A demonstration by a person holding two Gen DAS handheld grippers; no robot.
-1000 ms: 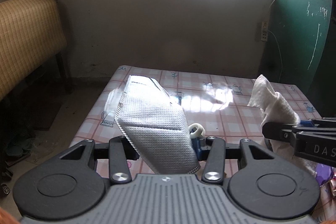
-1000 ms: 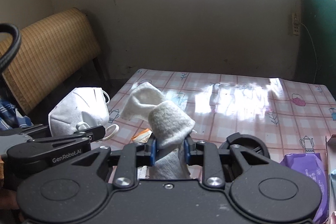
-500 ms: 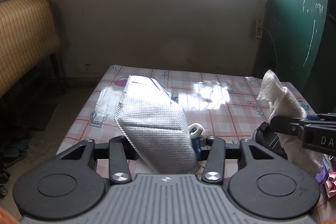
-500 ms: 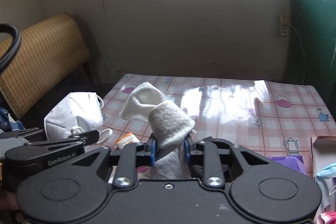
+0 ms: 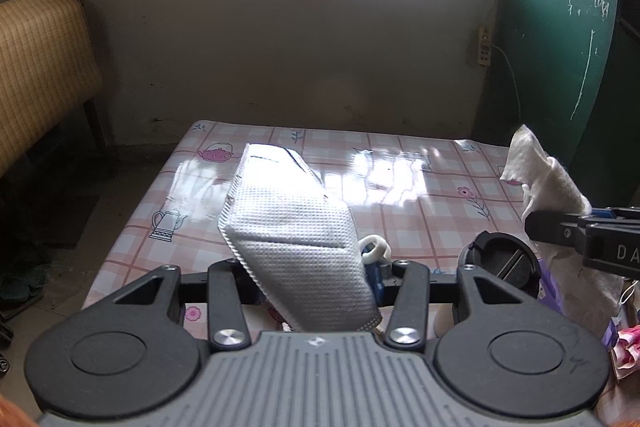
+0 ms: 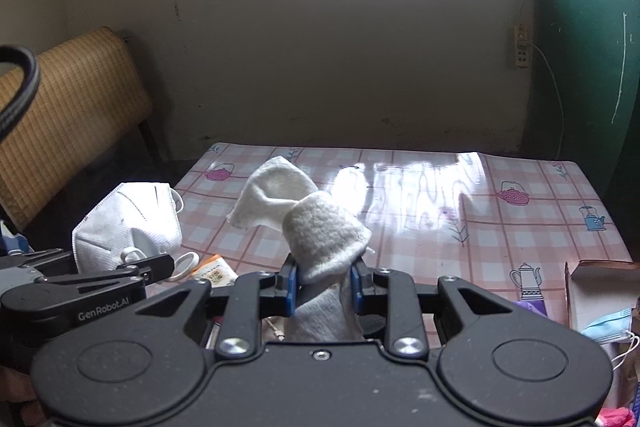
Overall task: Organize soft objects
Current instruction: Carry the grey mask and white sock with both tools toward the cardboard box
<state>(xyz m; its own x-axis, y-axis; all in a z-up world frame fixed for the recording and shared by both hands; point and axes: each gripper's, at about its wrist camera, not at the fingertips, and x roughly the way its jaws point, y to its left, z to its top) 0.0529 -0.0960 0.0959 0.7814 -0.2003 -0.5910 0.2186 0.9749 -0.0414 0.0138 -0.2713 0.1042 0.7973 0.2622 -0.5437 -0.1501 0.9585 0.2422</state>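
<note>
While the left tongs [image 5: 316, 283] pinch the mask [image 5: 296, 247] and the right tongs [image 6: 323, 287] clamp the sock [image 6: 324, 235], I'd keep both squeezed and set them down apart on the table [image 6: 460, 227].

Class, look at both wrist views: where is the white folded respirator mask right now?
The white folded respirator mask is clamped in the left gripper, held above the pink checked tablecloth's left side; in the right wrist view it appears at far left.

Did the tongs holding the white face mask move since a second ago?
Yes. The left tongs, shut on the white folded face mask, drew back and swung right: the pink checked tablecloth's far edge sits lower, and a black round lid appeared.
</note>
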